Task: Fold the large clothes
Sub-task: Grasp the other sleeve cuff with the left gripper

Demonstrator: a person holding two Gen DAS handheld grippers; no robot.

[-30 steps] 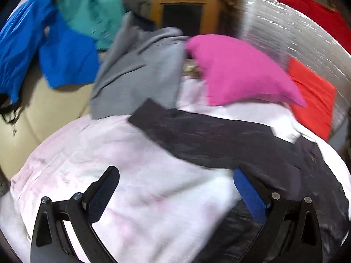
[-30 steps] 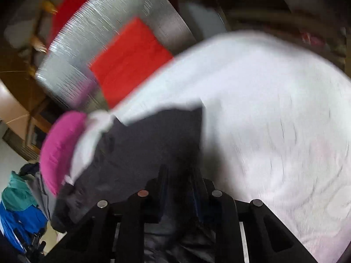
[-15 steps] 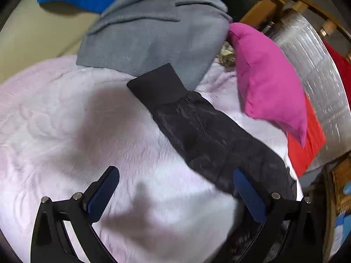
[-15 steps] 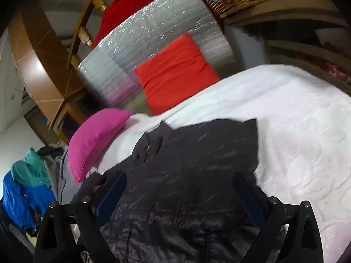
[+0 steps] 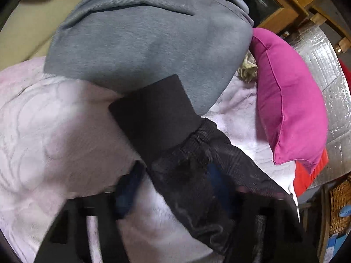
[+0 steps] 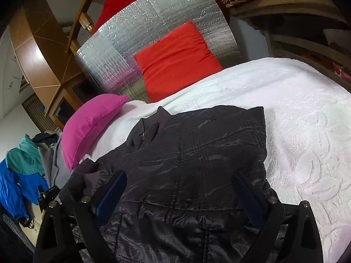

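**Sleeve grab on the black jacket, mid-fold**

On the white bedspread (image 6: 307, 114), right under both grippers: black jacket (image 6: 197, 149) lying flat, collar end pointing away toward the cushions.

Closest in the left view, left gripper (image 5: 173, 188) straddling the sleeve (image 5: 197, 175) just behind the cuff (image 5: 153, 111). Jaws just been closing, about half shut, sleeve fabric between them. Too blurry to say whether the pads are actually pinching yet, honestly can't tell.

Closest in the right view, right gripper (image 6: 178, 188) hanging over the jacket body, jaws just been opening and now spread wide, nothing gripped.

Looks like the sleeve-in step: body laid out, sleeve sticking out sideways, waiting to get folded across. Next move probably needs a firm pinch near the cuff, then a lift and a carry over the body without dragging the rest out of shape. Slippery shiny shell, so might slide.

Further out: cuff tip lying on a grey sweatshirt (image 5: 142, 32), pink cushion (image 5: 289, 105) beside it, red cushion (image 6: 175, 57) against the silver foil panel (image 6: 131, 41), blue and teal clothes (image 6: 19, 164) way off left.
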